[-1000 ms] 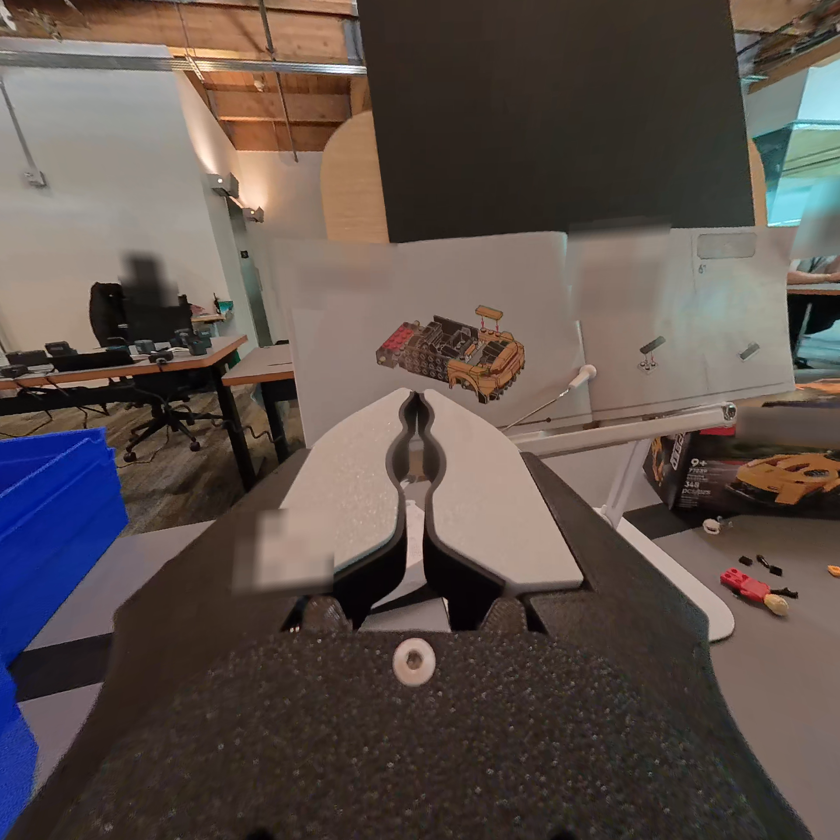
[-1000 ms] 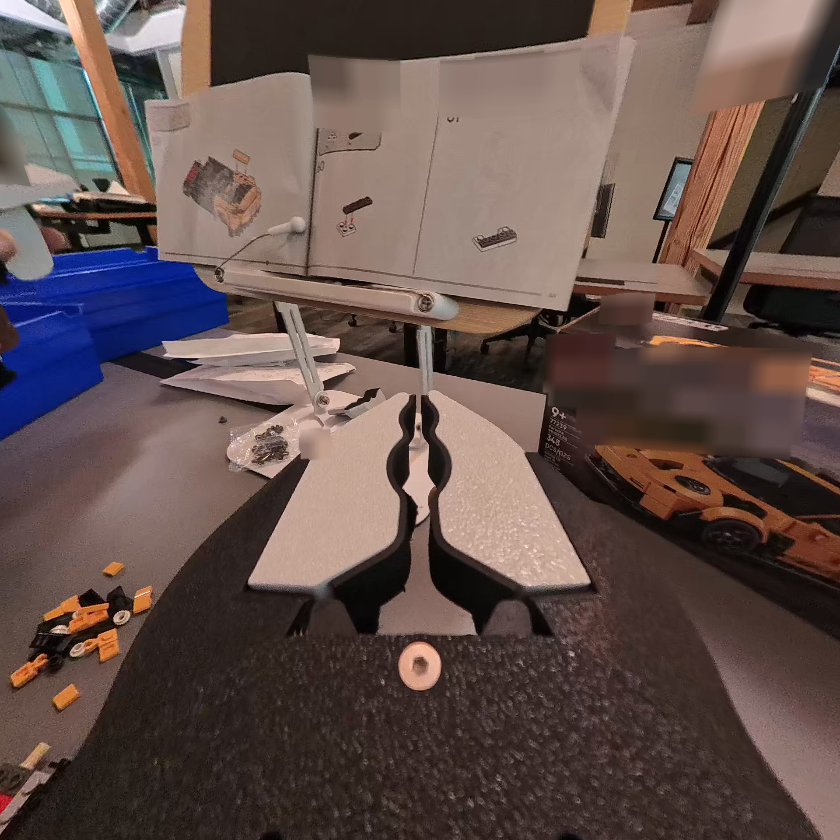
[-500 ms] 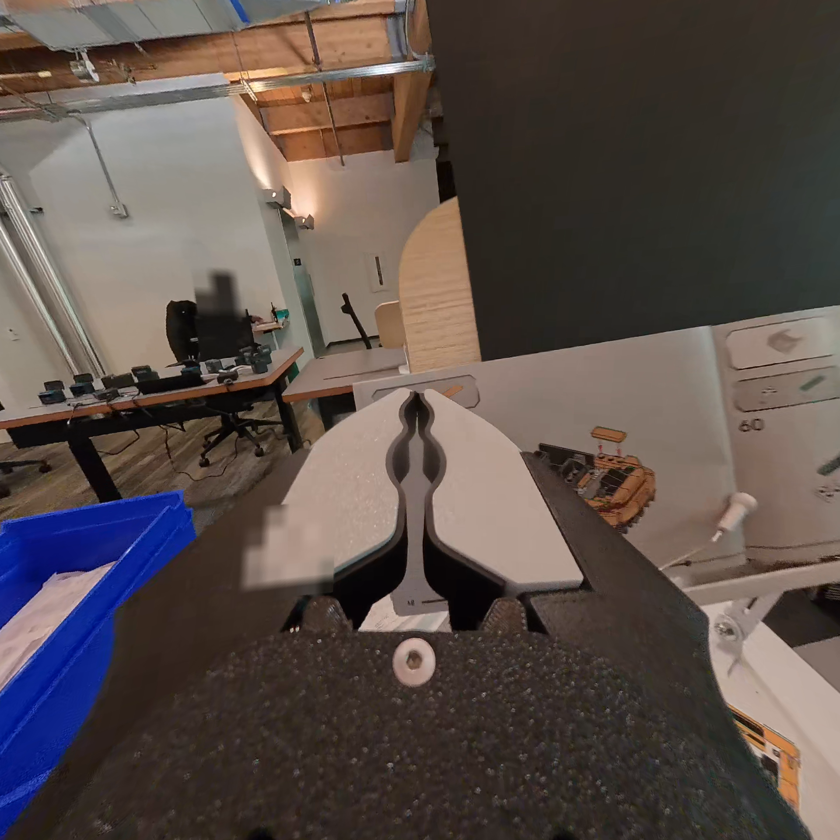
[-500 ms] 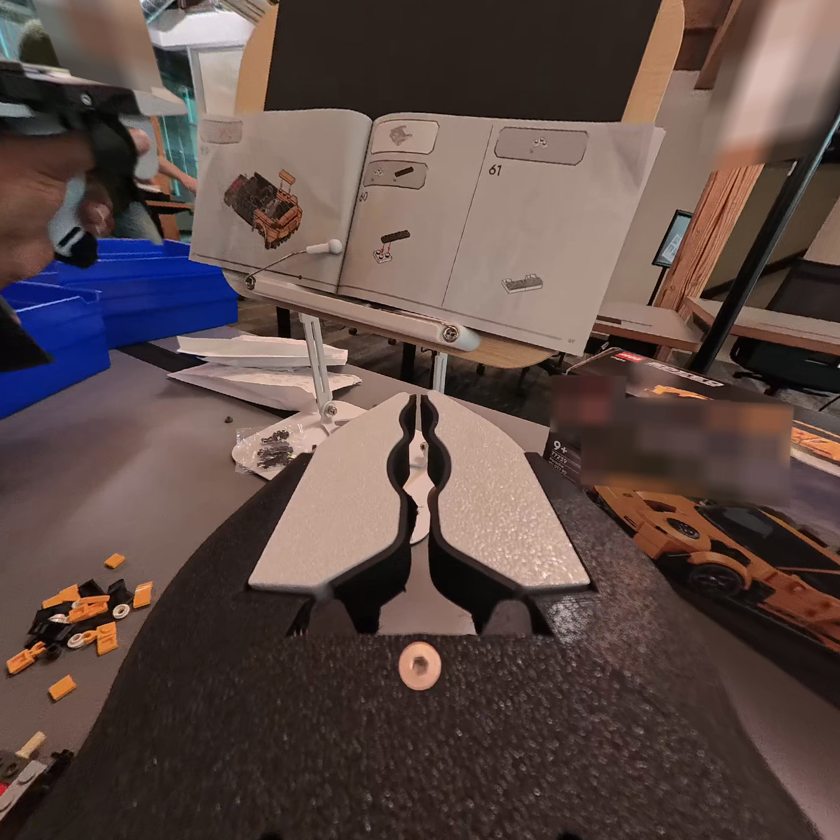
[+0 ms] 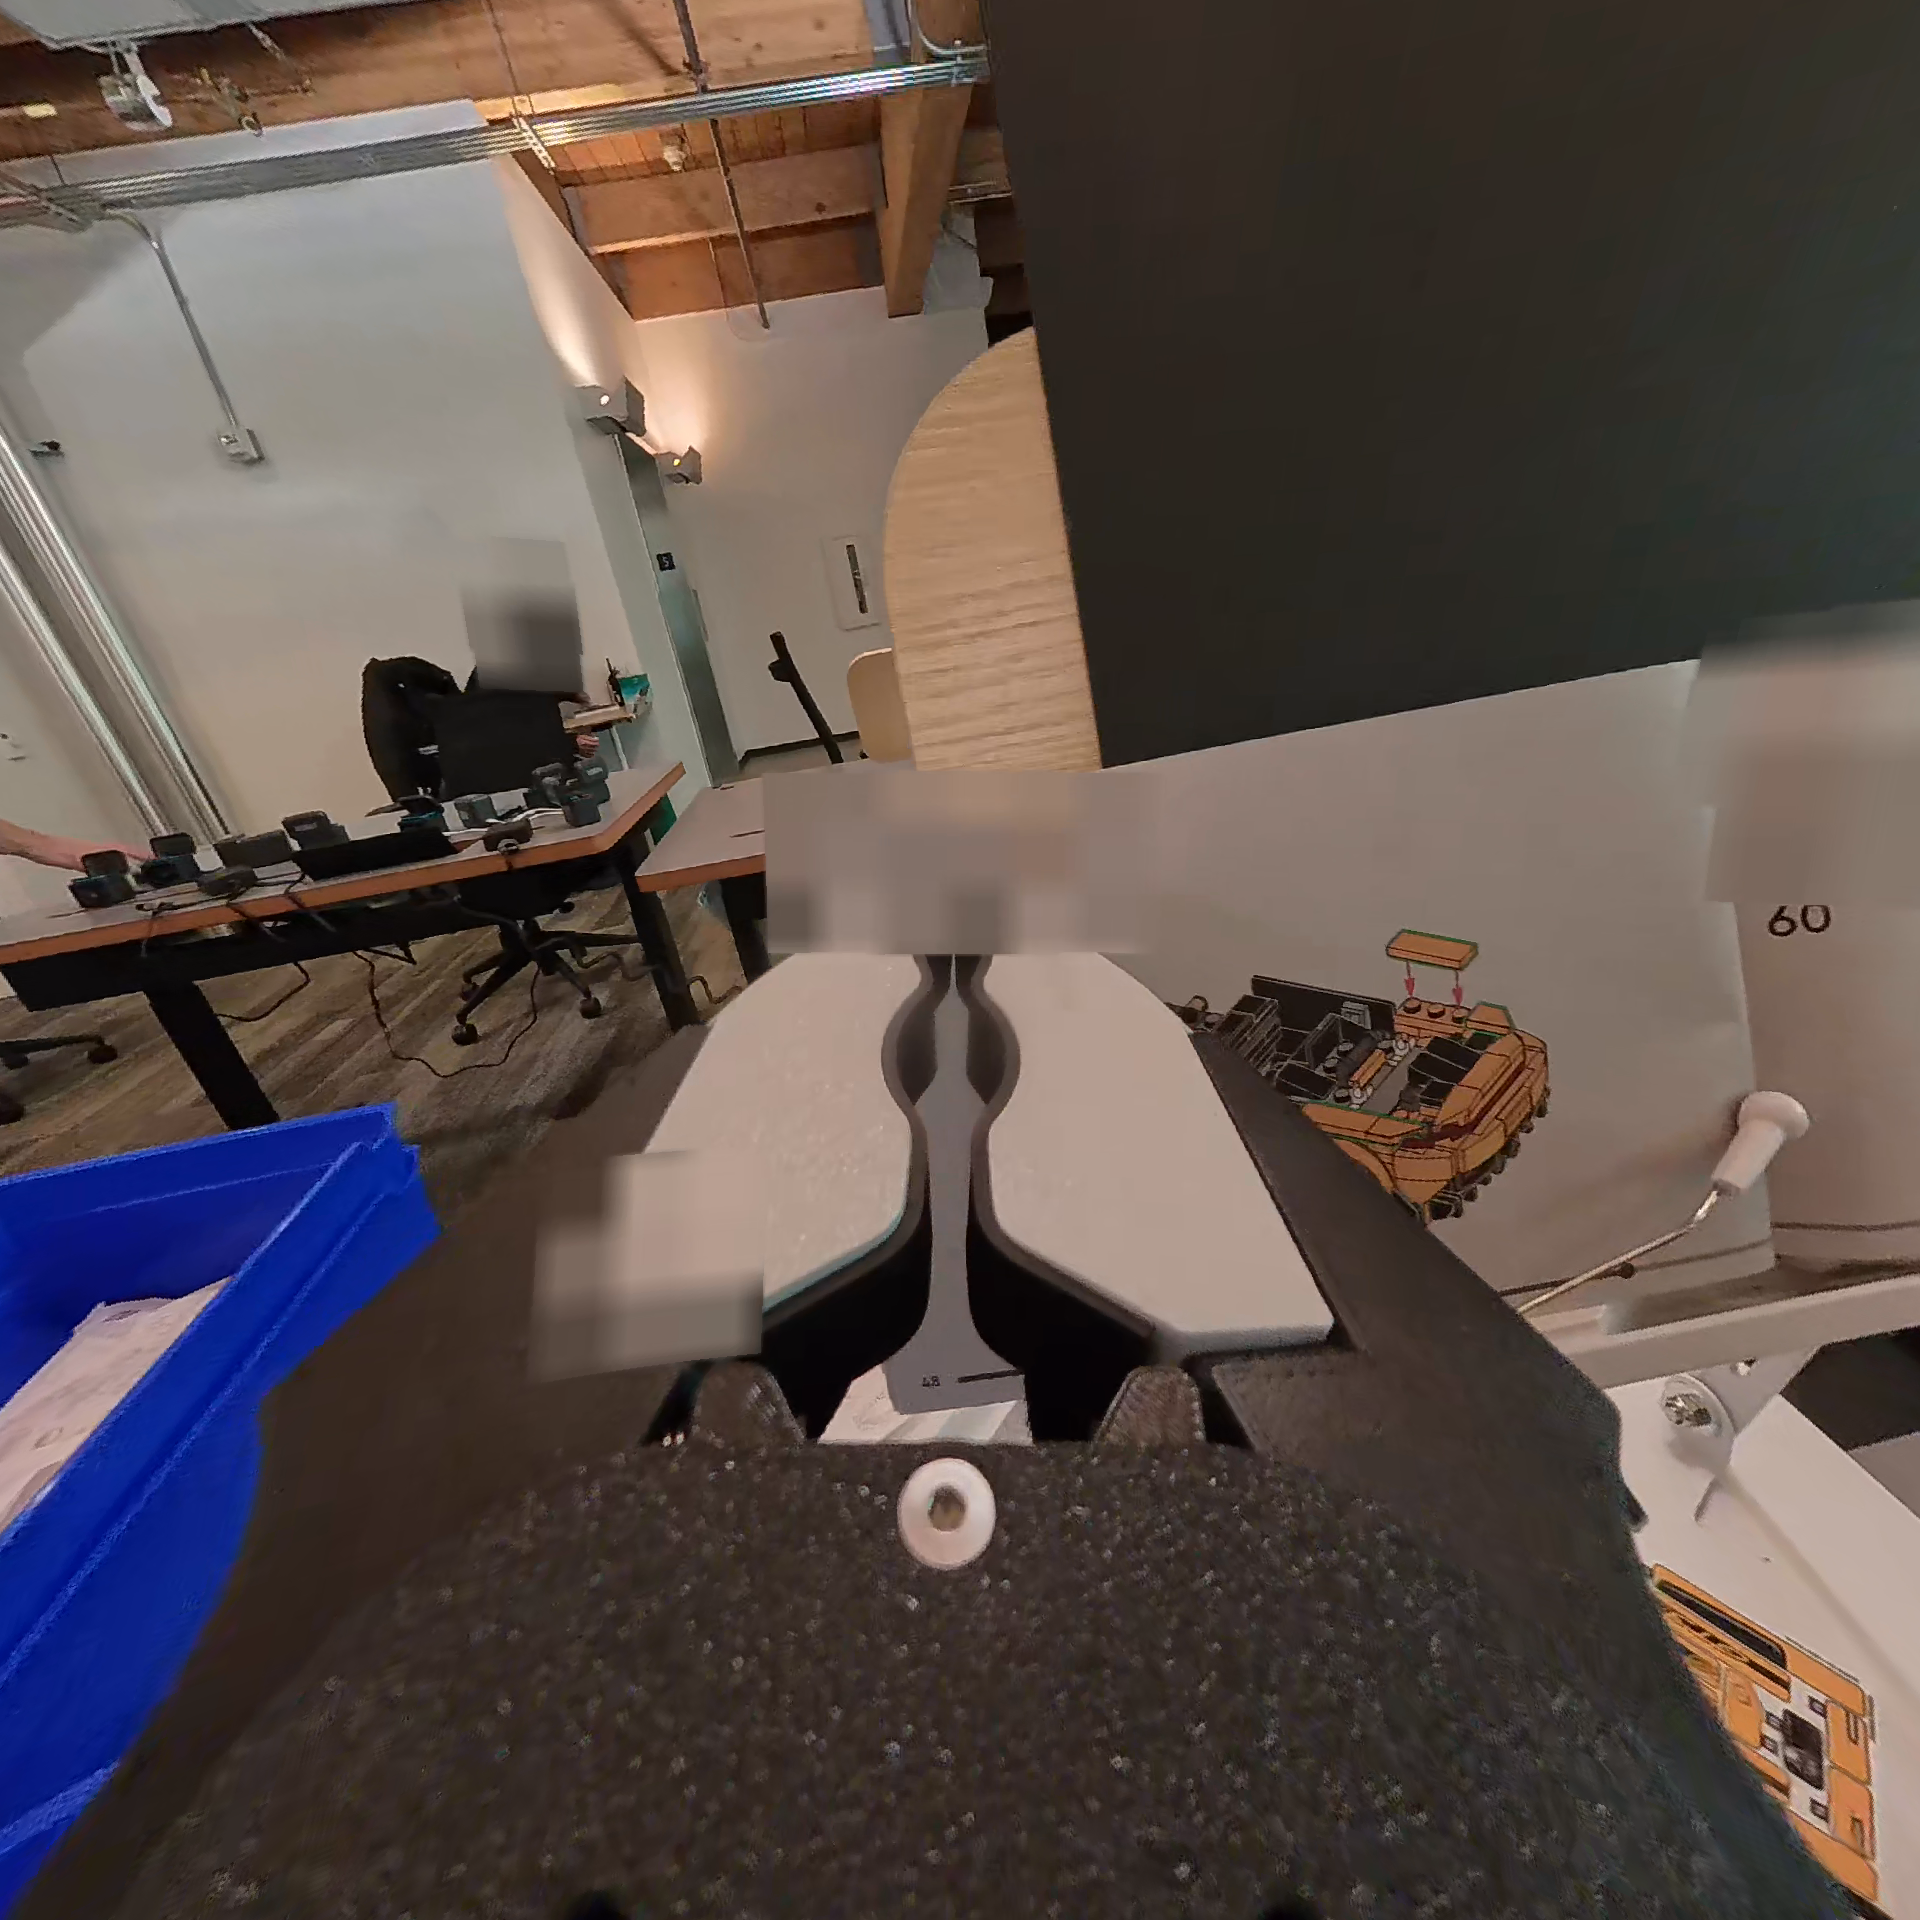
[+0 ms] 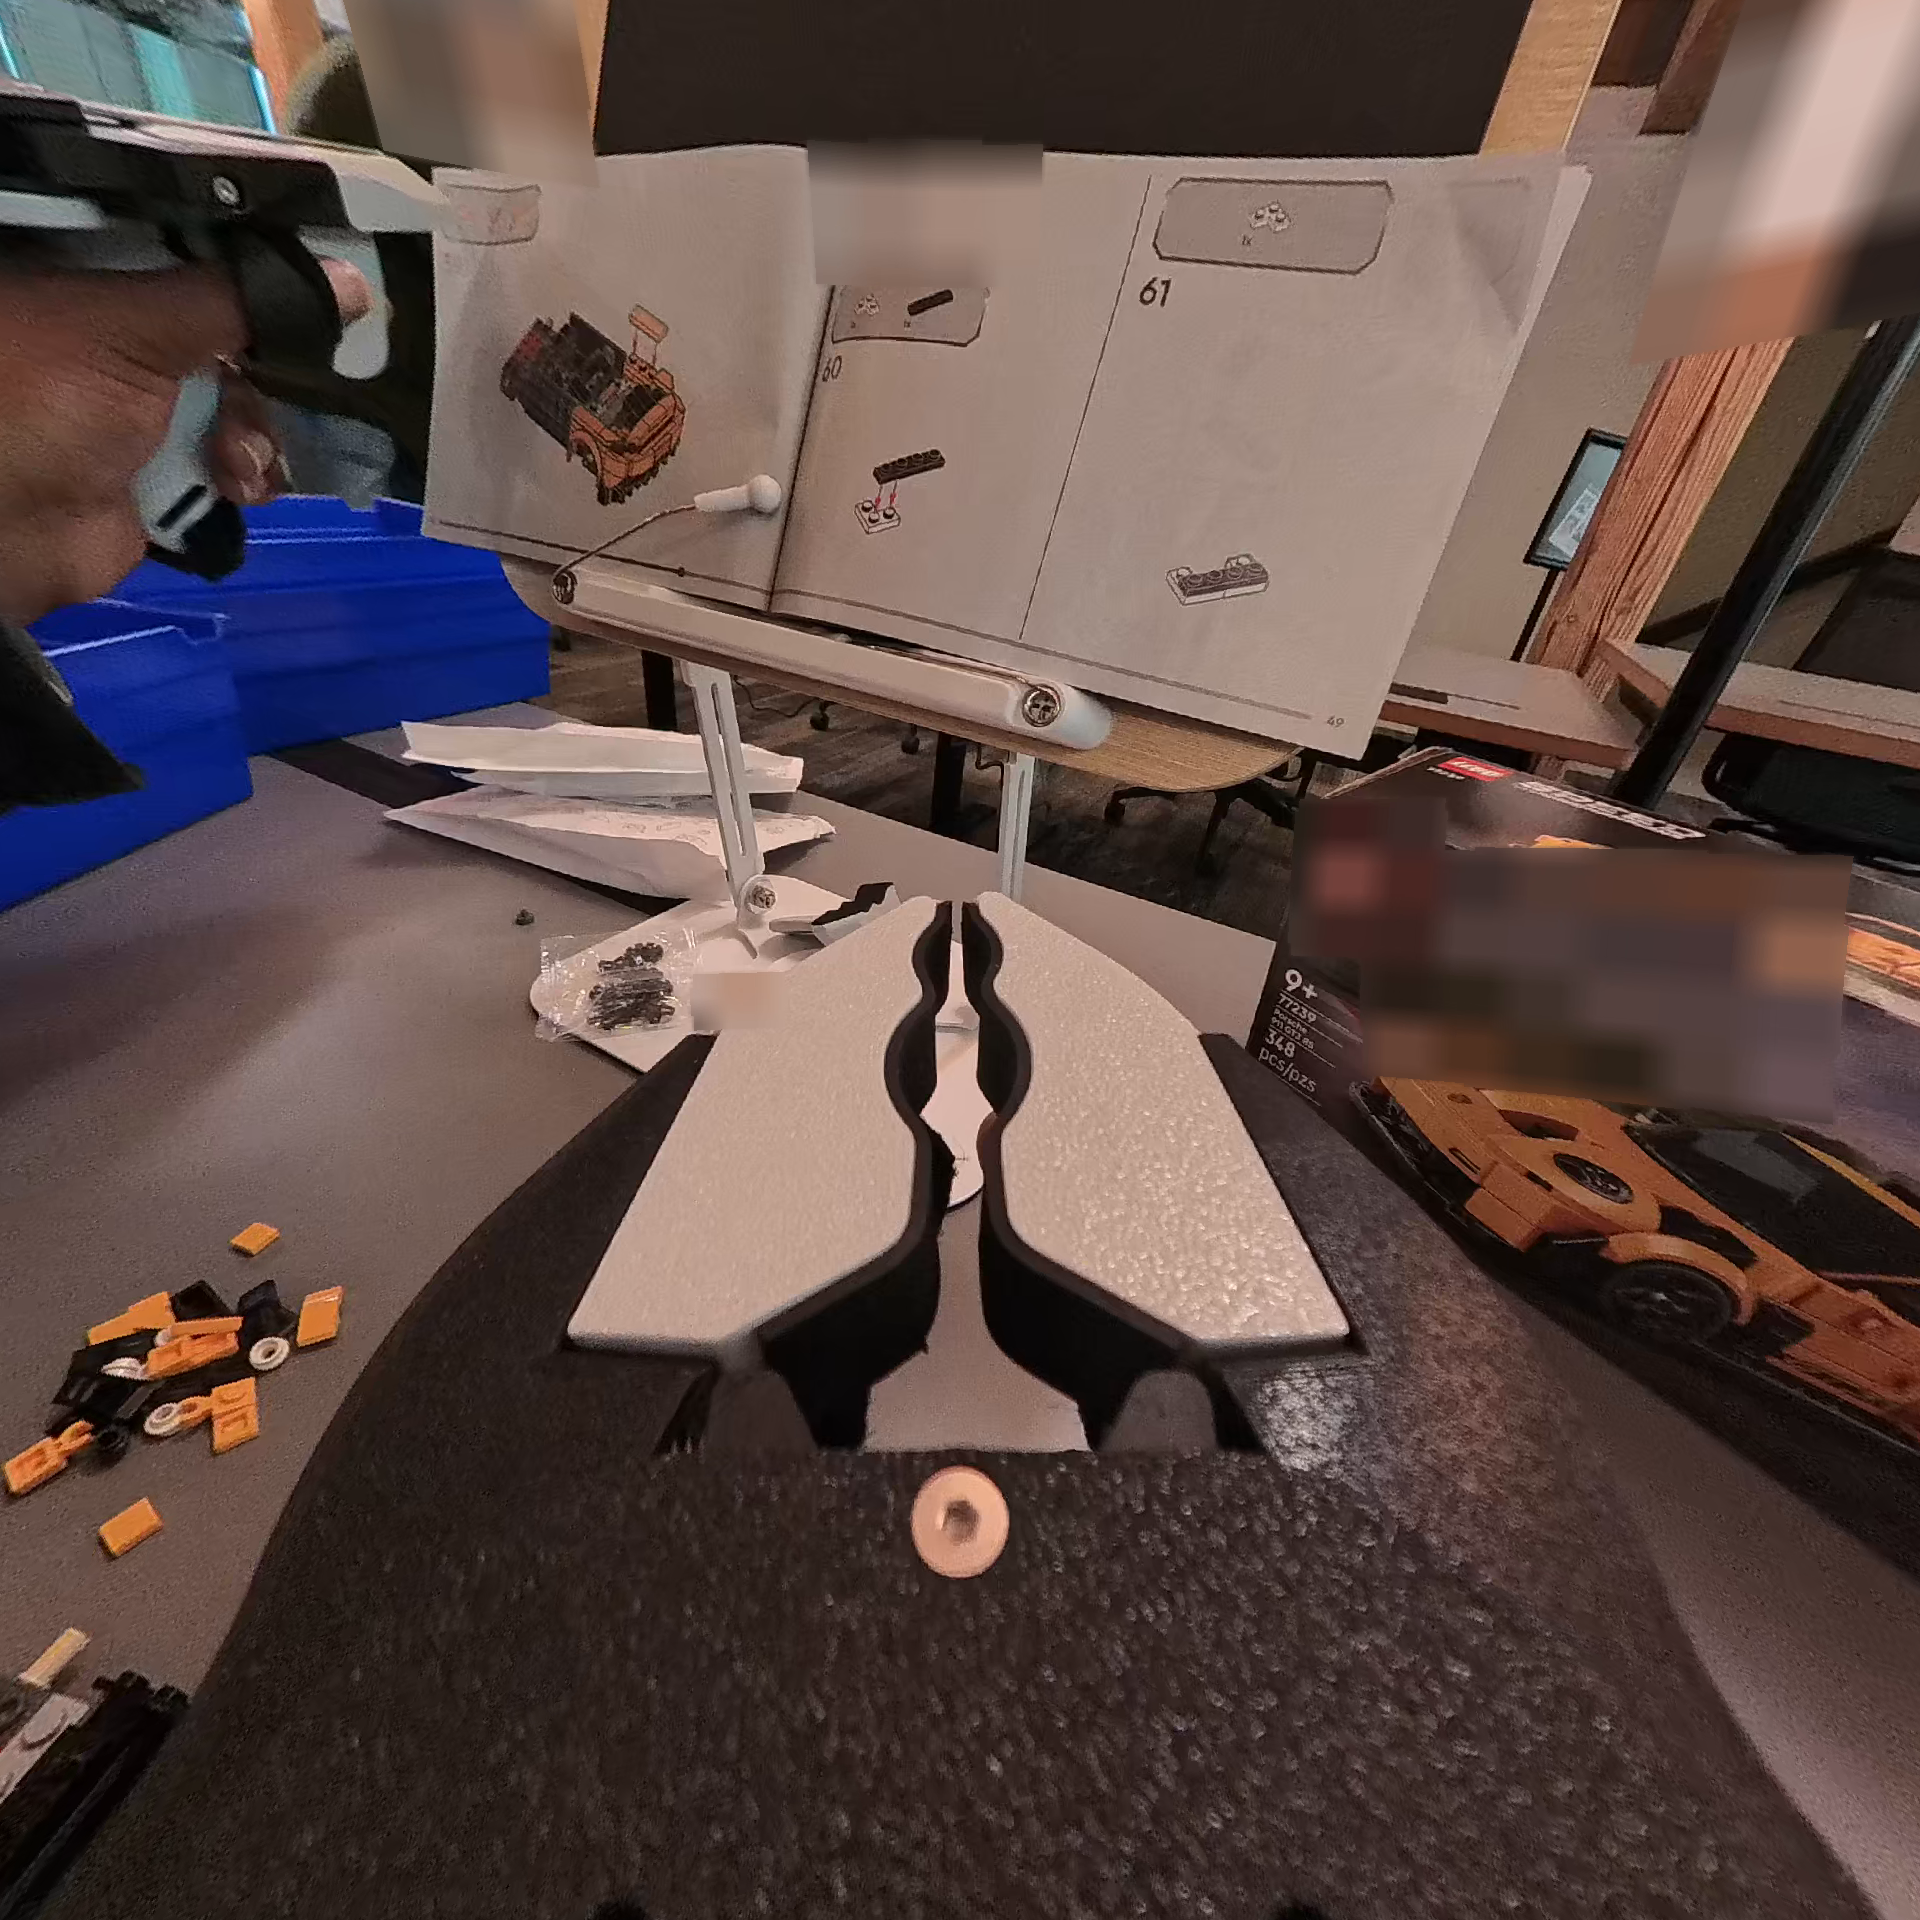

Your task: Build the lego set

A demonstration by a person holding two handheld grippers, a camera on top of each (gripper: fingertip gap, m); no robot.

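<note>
The instruction booklet (image 6: 1143, 468) stands open on a white stand (image 6: 831, 665) at the back of the grey table. My left gripper (image 5: 954, 961) is shut and raised in front of the booklet's left page (image 5: 1351, 883). In the right wrist view its tip (image 6: 416, 197) sits at that page's upper left corner; I cannot tell if it pinches the paper. My right gripper (image 6: 954, 914) is shut and empty, low over the table in front of the stand's base. Loose orange, black and white pieces (image 6: 177, 1361) lie at the left.
A clear bag of small black parts (image 6: 623, 987) lies by the stand's base. The set's box (image 6: 1558, 1039) is on the right. Blue bins (image 6: 312, 623) and white paper bags (image 6: 603, 800) are at the back left. A black built part (image 6: 62, 1745) is at the lower left. My right fingertips sit around 35 centimetres from my left ones.
My left gripper has risen and moved left, up to the booklet's left page, and now shows in the right wrist view. My right gripper has stayed shut and pulled back slightly.
</note>
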